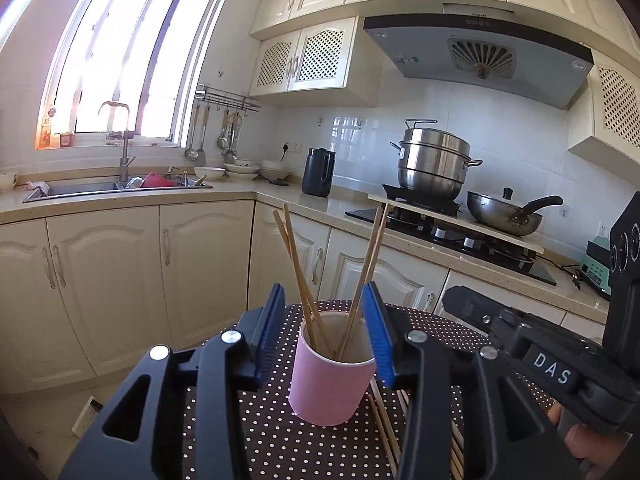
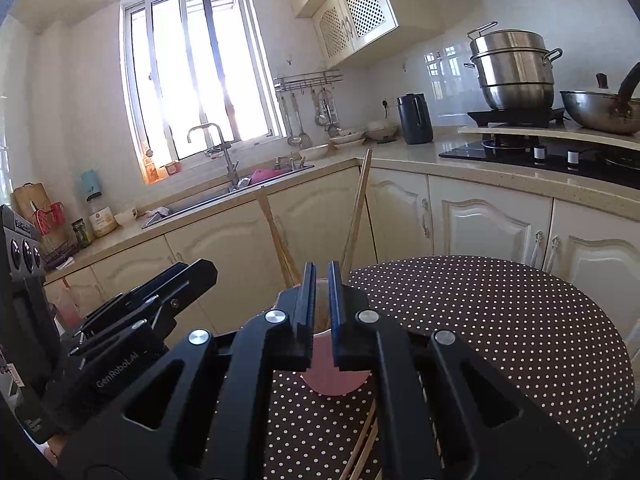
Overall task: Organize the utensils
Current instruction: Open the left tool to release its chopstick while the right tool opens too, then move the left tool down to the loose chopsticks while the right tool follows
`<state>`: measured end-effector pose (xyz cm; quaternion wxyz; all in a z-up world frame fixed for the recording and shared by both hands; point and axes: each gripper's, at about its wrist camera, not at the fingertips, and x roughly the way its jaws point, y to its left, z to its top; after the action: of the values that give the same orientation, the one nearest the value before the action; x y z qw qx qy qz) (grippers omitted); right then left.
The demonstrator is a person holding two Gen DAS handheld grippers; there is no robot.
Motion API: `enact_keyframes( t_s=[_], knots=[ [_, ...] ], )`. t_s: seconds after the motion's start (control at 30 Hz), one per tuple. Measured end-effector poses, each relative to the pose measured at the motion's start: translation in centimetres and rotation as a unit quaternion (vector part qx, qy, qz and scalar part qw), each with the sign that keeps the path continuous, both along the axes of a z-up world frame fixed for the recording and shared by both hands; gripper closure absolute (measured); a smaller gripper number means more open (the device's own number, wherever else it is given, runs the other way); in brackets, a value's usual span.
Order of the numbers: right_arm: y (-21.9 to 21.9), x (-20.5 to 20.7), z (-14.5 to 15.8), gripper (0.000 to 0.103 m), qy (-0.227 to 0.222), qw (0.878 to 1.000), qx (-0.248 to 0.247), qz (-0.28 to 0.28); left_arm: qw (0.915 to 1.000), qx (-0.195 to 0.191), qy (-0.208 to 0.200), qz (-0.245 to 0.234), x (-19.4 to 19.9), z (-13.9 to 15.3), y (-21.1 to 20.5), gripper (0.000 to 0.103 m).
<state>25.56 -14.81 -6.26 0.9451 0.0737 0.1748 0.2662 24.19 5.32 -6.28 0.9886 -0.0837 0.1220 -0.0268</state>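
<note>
A pink paper cup (image 1: 330,376) stands on the brown polka-dot table (image 1: 248,420), with several wooden chopsticks (image 1: 296,264) leaning out of it to both sides. My left gripper (image 1: 324,320) is open just in front of the cup. Its blue pads (image 1: 272,320) flank the rim without touching it, and nothing is gripped. More chopsticks (image 1: 384,428) lie flat on the cloth beside the cup. My right gripper (image 2: 320,292) is shut with nothing between its fingers. It hovers just short of the cup (image 2: 334,380), which it partly hides. The left gripper (image 2: 160,292) shows at its left.
Cream cabinets and a counter run behind the table, with a sink (image 1: 100,188), a black kettle (image 1: 318,172), and a stove with a steel steamer pot (image 1: 434,164) and a wok (image 1: 504,212). A hand (image 1: 576,436) holds the right gripper. Loose chopsticks (image 2: 364,440) lie under the right gripper.
</note>
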Motion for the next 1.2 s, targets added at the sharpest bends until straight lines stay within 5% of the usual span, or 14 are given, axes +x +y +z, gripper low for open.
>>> enact_keyframes(
  t_s=[0.47, 0.6, 1.03, 1.2],
  knots=[
    [-3.1, -5.6, 2.3, 0.092, -0.021, 1.0, -0.003, -0.011, 0.9994, 0.035, -0.004, -0.008, -5.0, 1.8, -3.7, 0.051],
    [-4.9, -6.4, 2.1, 0.051, -0.023, 0.999, 0.002, -0.034, 0.999, 0.042, 0.005, -0.012, -5.6, 1.7, -4.7, 0.044],
    [-9.3, -6.3, -0.3, 0.05, 0.013, 0.998, -0.013, -0.062, 0.9959, 0.053, 0.063, -0.036, -4.5, -0.2, -7.6, 0.037],
    [-10.5, -5.1, -1.8, 0.05, 0.051, 0.996, -0.027, -0.064, 0.99, 0.07, 0.114, -0.044, -3.3, -1.6, -8.6, 0.037]
  ],
)
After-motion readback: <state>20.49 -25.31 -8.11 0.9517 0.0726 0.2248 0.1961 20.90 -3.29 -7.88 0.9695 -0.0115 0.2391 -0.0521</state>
